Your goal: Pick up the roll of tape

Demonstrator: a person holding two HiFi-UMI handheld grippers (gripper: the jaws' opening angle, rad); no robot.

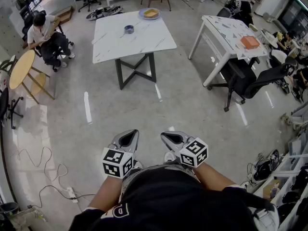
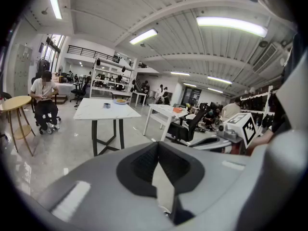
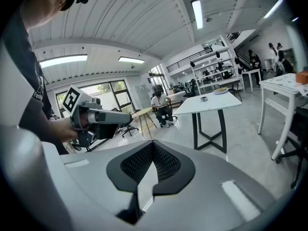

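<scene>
The roll of tape [image 1: 129,29] is a small dark grey ring lying on a white marble table [image 1: 115,42] far ahead of me, across open floor. It shows tiny in the left gripper view as the roll of tape [image 2: 107,105] and in the right gripper view as the roll of tape [image 3: 204,99]. My left gripper [image 1: 129,133] and right gripper [image 1: 167,135] are held close to my body, side by side, well short of the table. Both have their jaws together and hold nothing, as the left gripper [image 2: 157,143] and right gripper [image 3: 153,142] show in their own views.
A plate [image 1: 150,14] with yellow food sits at the table's far edge. To the right stand a second white table [image 1: 226,32] with an orange object [image 1: 250,42] and a black office chair [image 1: 255,81]. A person [image 1: 45,35] sits at the left by a round yellow table [image 1: 21,69]. Cables [image 1: 48,172] lie on the floor.
</scene>
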